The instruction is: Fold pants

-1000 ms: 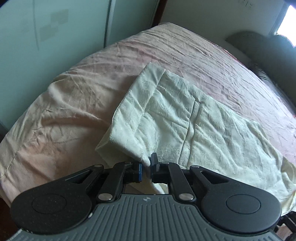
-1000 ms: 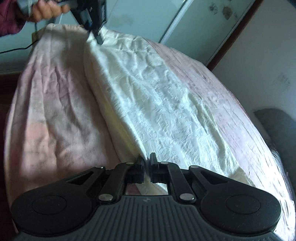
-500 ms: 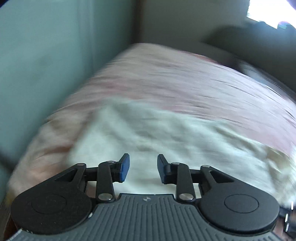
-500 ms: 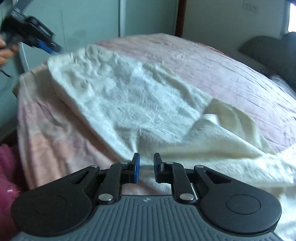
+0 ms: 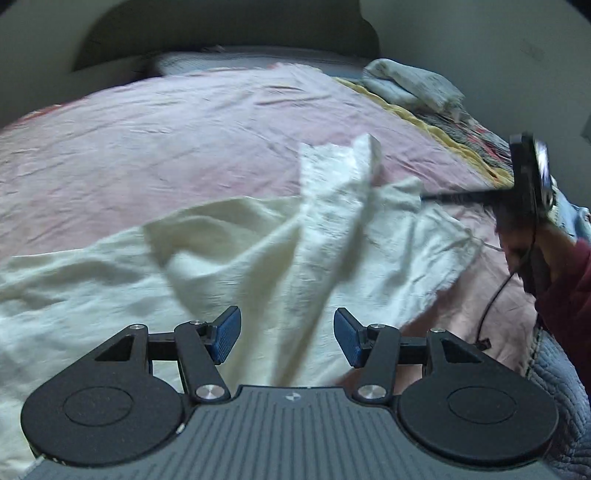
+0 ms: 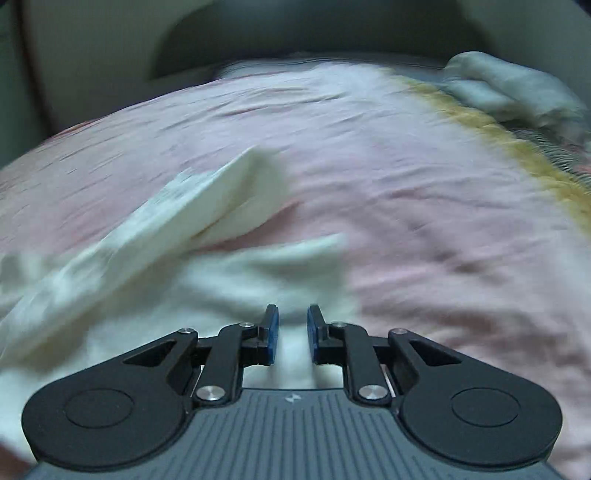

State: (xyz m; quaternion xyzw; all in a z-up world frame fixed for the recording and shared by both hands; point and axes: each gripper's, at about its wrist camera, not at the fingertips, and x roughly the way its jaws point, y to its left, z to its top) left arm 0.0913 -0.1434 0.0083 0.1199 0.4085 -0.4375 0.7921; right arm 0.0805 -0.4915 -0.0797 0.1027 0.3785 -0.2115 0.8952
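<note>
The cream pants [image 5: 266, 243] lie crumpled on the pink bedspread [image 5: 166, 140], with one fold standing up in the middle. My left gripper [image 5: 287, 338] is open wide above the near edge of the pants and holds nothing. My right gripper [image 6: 293, 332] is partly open over the pants [image 6: 207, 266], with a narrow gap between its blue pads and nothing in it. The right gripper also shows at the right of the left wrist view [image 5: 532, 184], held by a hand in a maroon sleeve, its tip at the pants' far corner.
The bed's headboard [image 5: 221, 26] and a grey pillow lie at the back. A pale bundle of cloth [image 5: 410, 85] and a patterned quilt with a yellow border [image 5: 461, 140] lie at the back right. A grey quilted cover [image 5: 561, 373] is at the near right.
Both grippers let go of the pants and opened, the left wider. Both views swung round toward the headboard. The flat-folded pants now lie crumpled with a raised fold.
</note>
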